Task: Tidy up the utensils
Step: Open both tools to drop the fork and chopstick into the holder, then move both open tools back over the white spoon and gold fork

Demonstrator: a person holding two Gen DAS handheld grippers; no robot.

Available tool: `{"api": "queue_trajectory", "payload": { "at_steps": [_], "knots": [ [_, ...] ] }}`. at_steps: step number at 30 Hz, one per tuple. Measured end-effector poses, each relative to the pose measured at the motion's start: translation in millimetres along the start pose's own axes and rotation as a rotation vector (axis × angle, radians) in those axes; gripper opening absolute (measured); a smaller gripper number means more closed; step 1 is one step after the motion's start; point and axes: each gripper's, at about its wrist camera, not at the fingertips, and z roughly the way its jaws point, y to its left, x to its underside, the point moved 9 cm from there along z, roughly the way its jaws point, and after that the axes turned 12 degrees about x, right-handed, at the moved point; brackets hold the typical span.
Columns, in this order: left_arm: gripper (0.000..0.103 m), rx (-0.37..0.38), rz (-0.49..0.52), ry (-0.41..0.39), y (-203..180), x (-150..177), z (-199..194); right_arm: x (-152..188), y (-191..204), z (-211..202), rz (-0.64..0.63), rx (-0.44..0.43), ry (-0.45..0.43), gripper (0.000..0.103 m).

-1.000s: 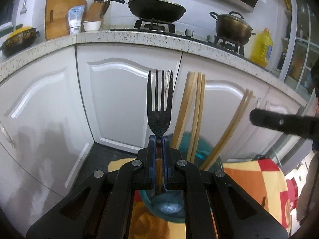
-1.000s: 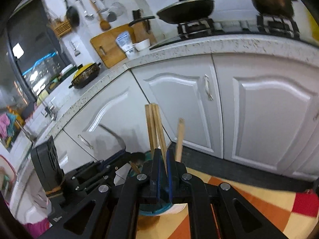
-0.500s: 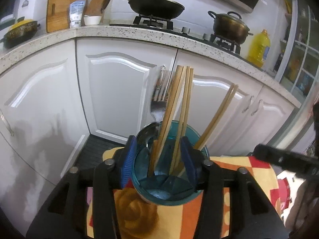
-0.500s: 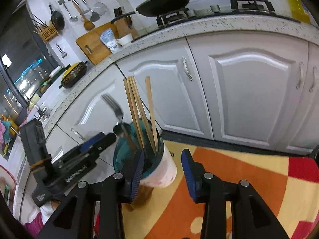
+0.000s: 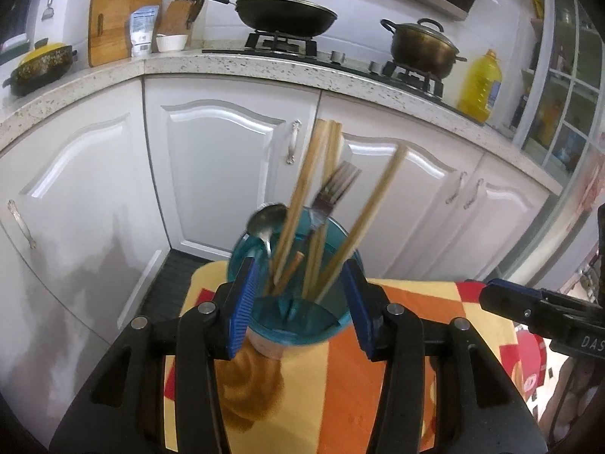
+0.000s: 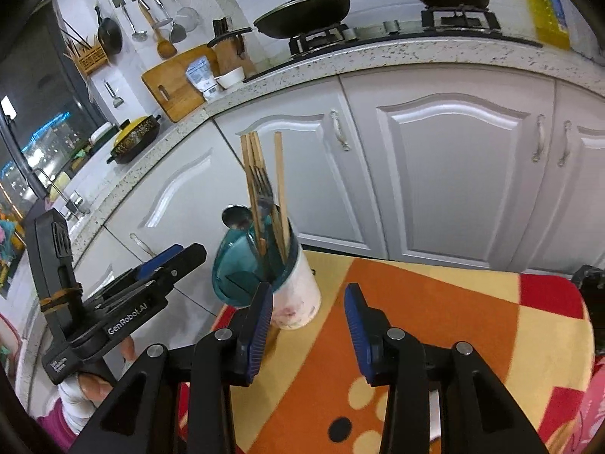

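Observation:
A utensil cup (image 5: 298, 335) with a teal rim and a white body (image 6: 298, 295) stands on the orange and yellow cloth (image 6: 416, 302). It holds several wooden chopsticks (image 5: 310, 189), a metal fork (image 5: 336, 185) with its tines up and blurred, and a spoon (image 5: 266, 219). My left gripper (image 5: 300, 308) is open, its blue pads framing the cup from the near side without pressing on it. The right wrist view shows this left gripper (image 6: 185, 255) just left of the cup. My right gripper (image 6: 310, 327) is open and empty, low and right of the cup.
White cabinet doors (image 5: 223, 174) stand close behind the cloth-covered table. Above them on the counter are a stove with a black pan (image 5: 287, 15) and a pot (image 5: 423, 45), a yellow oil bottle (image 5: 480, 87) and a cutting board (image 6: 177, 87). A person's hand (image 6: 90, 382) holds the left gripper.
Both grippers were shut, the left on the fork, the right at the chopsticks. Both have opened and drawn back from the cup. The fork now stands in the cup.

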Motion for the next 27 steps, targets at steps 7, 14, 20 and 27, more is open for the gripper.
{"api": "queue_trajectory", "payload": {
  "at_steps": [7, 14, 20, 27],
  "knots": [
    [0.046, 0.012, 0.034, 0.014, -24, 11, -7, 14, -11, -20, 0.002, 0.039, -0.023, 0.038],
    [0.046, 0.025, 0.061, 0.021, -44, 20, -11, 23, -21, -34, 0.016, 0.058, -0.036, 0.039],
    [0.046, 0.051, 0.072, 0.042, -58, 29, -10, 34, -38, -39, 0.037, 0.084, -0.03, 0.04],
    [0.046, 0.128, 0.092, 0.117, -74, 56, 4, 93, -92, -8, 0.054, 0.158, 0.106, 0.039]
  ]
}}
